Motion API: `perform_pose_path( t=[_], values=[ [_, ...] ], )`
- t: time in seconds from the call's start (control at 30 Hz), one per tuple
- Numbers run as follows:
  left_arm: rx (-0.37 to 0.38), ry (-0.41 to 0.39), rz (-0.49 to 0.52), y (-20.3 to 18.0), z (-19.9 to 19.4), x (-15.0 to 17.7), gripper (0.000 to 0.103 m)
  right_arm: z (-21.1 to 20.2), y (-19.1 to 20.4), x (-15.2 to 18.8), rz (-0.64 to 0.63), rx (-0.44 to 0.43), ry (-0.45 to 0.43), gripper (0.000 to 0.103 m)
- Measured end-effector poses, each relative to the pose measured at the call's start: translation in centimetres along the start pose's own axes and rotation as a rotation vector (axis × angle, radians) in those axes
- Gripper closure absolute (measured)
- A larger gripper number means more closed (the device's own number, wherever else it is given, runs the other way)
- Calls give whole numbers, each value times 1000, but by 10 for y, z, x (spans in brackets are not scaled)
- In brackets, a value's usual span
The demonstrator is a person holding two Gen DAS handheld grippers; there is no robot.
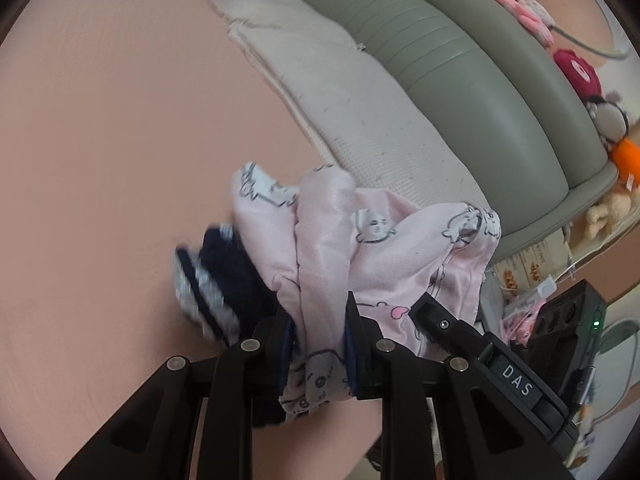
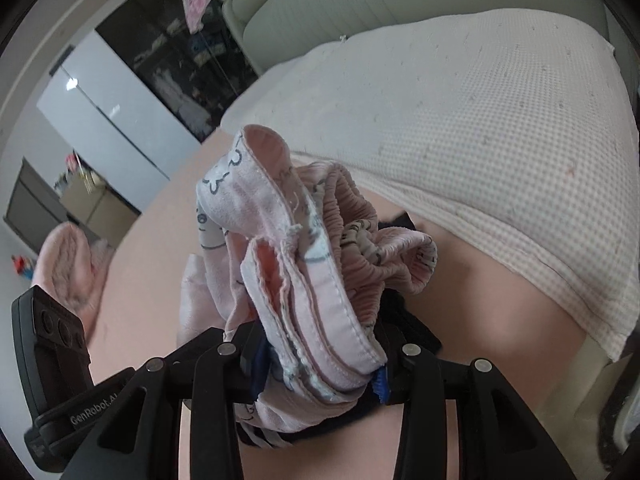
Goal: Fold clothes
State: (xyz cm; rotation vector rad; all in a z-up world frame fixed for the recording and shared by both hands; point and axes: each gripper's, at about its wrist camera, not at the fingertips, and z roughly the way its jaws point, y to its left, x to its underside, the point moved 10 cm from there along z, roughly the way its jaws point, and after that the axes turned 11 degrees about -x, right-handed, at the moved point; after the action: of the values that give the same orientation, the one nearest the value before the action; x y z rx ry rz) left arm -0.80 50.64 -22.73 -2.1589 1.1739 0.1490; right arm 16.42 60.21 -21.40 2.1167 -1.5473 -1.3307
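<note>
A pink garment (image 1: 320,232) printed with small cartoon animals hangs bunched above the peach bedsheet (image 1: 100,140). My left gripper (image 1: 320,320) is shut on a gathered strip of it. A navy cloth with white stripes (image 1: 224,272) hangs with the bundle on its left. One of the right gripper's fingers (image 1: 436,320) reaches into the same bundle from the right. In the right wrist view my right gripper (image 2: 316,344) is shut on a thick stack of the pink garment's (image 2: 280,240) hems and elastic waistband, with navy cloth (image 2: 412,320) beneath. The left gripper's black body (image 2: 48,340) shows at lower left.
A cream waffle-weave pillow (image 1: 360,100) (image 2: 480,140) lies against a grey-green padded headboard (image 1: 480,60). Several plush toys (image 1: 576,72) line its top. Beyond the bed stand white wardrobe doors (image 2: 112,112), a dark glass cabinet (image 2: 180,60) and a fluffy pink thing (image 2: 68,264).
</note>
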Motion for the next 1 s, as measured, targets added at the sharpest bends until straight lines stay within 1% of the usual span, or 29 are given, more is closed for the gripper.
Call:
perform_pose_path(
  t=[0.07, 0.13, 0.17, 0.3, 0.37, 0.43, 0.5, 0.53, 0.6, 0.63, 0.67, 0.73, 0.8, 0.83, 0.87, 0.9, 0.93, 1.0],
  values=[
    [8, 23, -34, 4, 5, 5, 84, -2, -7, 3, 24, 7, 17, 62],
    [6, 40, -41, 7, 8, 10, 84, -4, -12, 5, 23, 32, 28, 60],
    [-1, 35, -39, 8, 8, 11, 84, -5, -15, 6, 21, 45, 33, 58],
    [-9, 32, -51, 10, 9, 16, 84, -10, -17, 4, -45, 151, 30, 44],
    [-4, 32, -59, 8, 7, 14, 84, -13, -15, 2, -87, 191, 30, 43],
    [-9, 45, -30, 3, 4, 11, 84, -16, -12, 1, -103, 202, 43, 43],
    [-43, 45, 19, 0, -3, 10, 82, -22, -9, -1, -101, 201, 51, 43],
    [-60, 43, 46, -2, -8, 10, 81, -28, -6, -4, -100, 202, 48, 43],
    [-79, 31, 73, -3, -15, 5, 71, -43, -4, -11, -97, 216, 24, 42],
    [-95, 11, 77, -1, -18, 2, 59, -53, -2, -16, -97, 223, 4, 40],
    [-111, -8, 82, 1, -22, -2, 49, -65, 1, -21, -103, 226, -21, 34],
    [-113, -69, 85, 7, -31, -8, 47, -80, 12, -31, -120, 206, -76, 32],
    [-75, -103, 36, 15, -40, -11, 47, -97, 22, -41, -128, 151, -141, 32],
    [-54, -122, 14, 17, -43, -13, 47, -99, 25, -42, -124, 125, -154, 32],
    [-53, -148, 8, 17, -46, -16, 48, -100, 27, -43, -119, 100, -162, 36],
    [-51, -174, 1, 17, -49, -19, 48, -102, 30, -45, -114, 74, -170, 54],
    [-50, -200, -5, 17, -52, -22, 49, -99, 30, -45, -99, 56, -165, 64],
    [-72, -229, 44, 9, -55, -25, 65, -87, 29, -44, -80, 37, -138, 83]
  ],
)
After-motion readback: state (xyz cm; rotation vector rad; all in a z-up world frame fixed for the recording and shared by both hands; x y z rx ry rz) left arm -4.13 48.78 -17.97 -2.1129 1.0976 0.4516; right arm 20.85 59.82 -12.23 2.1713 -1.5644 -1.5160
